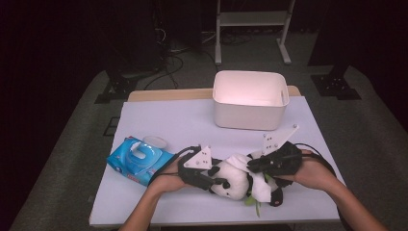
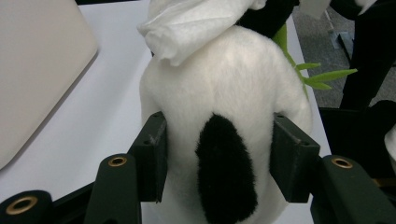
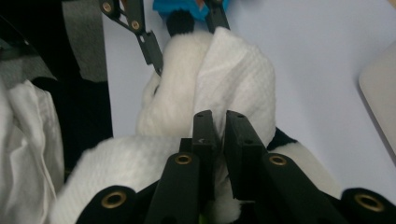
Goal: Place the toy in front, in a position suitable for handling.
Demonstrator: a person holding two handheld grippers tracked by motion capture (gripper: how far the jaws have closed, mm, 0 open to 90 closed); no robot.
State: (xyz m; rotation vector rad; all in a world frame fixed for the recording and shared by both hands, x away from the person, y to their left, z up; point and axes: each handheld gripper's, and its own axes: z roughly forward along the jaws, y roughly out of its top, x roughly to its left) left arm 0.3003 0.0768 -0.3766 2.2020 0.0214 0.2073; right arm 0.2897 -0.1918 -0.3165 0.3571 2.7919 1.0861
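At lower centre, my left gripper (image 1: 211,177) clamped the plush panda (image 1: 231,180) while my right gripper (image 3: 219,122) pinched the wipe (image 3: 233,74), which I judged might tear.

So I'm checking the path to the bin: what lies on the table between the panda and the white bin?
Nothing: in the high view the table is bare between the panda and the bin.

Black tongs (image 1: 219,182), brass-ringed screw holes
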